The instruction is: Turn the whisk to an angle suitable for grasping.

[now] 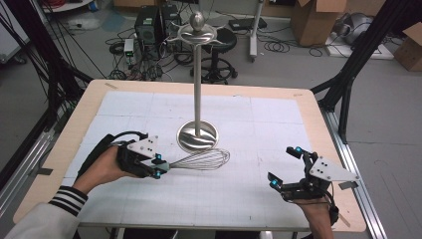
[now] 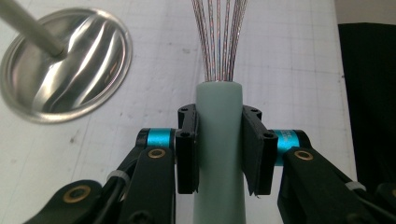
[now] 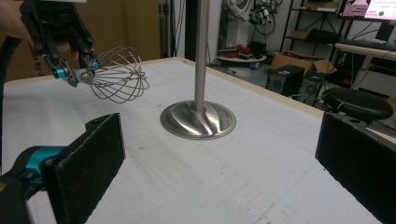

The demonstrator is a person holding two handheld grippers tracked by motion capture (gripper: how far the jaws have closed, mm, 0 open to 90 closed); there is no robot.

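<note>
A wire whisk with a pale green handle is held off the table, lying level with its wires pointing right. My left gripper is shut on that handle, both black pads pressed against it. Just beyond the whisk stands a tall steel stand with a round base and hook arms at its top. The base shows at the upper left of the left gripper view. My right gripper rests at the front right of the table, open and empty. It faces the stand and the whisk.
A white gridded mat covers the wooden table. Beyond the far edge are a black stool, computer cases, loose cables and cardboard boxes. Black frame posts rise at the right.
</note>
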